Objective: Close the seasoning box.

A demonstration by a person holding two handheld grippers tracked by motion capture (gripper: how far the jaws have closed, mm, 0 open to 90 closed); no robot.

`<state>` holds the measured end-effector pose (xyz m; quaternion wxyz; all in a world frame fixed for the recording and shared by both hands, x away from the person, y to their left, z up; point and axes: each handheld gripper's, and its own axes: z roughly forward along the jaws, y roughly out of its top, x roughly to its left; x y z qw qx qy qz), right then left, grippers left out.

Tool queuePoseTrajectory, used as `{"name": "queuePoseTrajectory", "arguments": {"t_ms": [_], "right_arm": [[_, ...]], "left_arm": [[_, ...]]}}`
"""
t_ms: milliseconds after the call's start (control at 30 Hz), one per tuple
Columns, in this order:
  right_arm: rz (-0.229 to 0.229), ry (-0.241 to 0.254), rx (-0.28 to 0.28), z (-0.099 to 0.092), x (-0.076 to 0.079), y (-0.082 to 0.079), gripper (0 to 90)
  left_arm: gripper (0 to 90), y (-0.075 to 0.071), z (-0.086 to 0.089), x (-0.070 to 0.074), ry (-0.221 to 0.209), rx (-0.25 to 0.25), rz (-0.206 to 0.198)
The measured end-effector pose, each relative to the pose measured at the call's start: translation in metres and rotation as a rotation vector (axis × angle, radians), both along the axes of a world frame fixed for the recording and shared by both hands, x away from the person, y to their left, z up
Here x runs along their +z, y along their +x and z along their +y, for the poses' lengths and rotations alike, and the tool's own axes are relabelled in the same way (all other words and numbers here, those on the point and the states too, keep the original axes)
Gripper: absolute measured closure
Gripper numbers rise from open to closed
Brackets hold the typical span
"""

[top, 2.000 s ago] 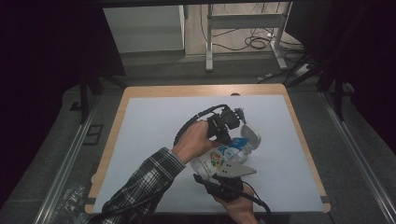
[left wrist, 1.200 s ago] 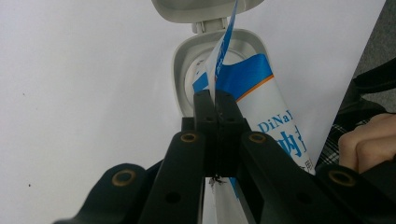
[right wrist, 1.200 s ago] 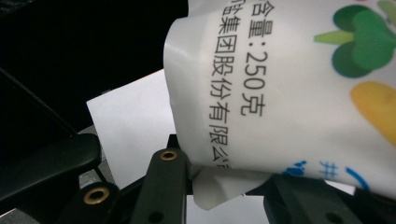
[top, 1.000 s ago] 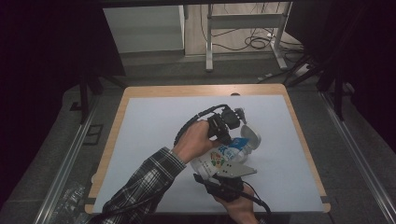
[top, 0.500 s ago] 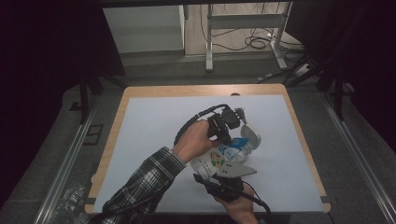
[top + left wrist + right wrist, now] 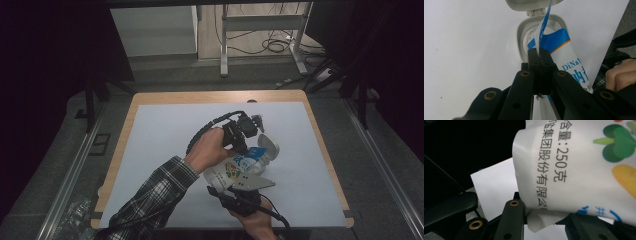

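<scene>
Wet-wipe pack (image 6: pixel 239 169) held off the white tabletop (image 6: pixel 160 140) between both grippers, long axis running from near edge up toward the open flip lid (image 6: pixel 268 145) at its far end.

Left gripper (image 6: pixel 539 55): fingers (image 6: pixel 533 58) clenched tight on a thin blue-and-white strip (image 6: pixel 543 25) rising out of the grey dispensing opening (image 6: pixel 524 35). The strip leads straight from the opening toward the camera, roughly along the pack's length.

Right gripper (image 6: pixel 235 192): fingers (image 6: pixel 513 212) grasping the pack's crimped bottom end (image 6: pixel 541 220), nearest the person.

Judgement: the two grips oppose each other along the pack's axis, so drawing the strip out means pulling the left gripper away from the lid while the right anchors.
</scene>
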<state>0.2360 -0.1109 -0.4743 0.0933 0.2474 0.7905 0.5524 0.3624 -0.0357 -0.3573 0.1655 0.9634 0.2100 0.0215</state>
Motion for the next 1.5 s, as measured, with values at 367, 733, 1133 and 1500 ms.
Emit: {"name": "queuePoseTrajectory", "arguments": {"t_ms": [367, 733, 1133, 1500], "right_arm": [[0.005, 0.002, -0.002, 0.0, 0.0008, -0.0001, 74.5], [0.005, 0.008, -0.003, -0.0007, 0.0016, 0.0002, 74.5], [0.001, 0.011, -0.003, -0.0007, 0.0023, 0.0001, 74.5], [0.002, 0.011, -0.004, -0.0011, 0.003, -0.0001, 74.6]], "left_arm": [[90.0, 0.0004, -0.0013, -0.0002, 0.006, 0.002, 0.002], [90.0, 0.0013, -0.0028, 0.0001, 0.013, -0.002, 0.002], [90.0, 0.0012, -0.0034, 0.0004, 0.013, -0.002, 0.001], [90.0, 0.0009, -0.0042, 0.0002, 0.013, 0.0, 0.003]]}}
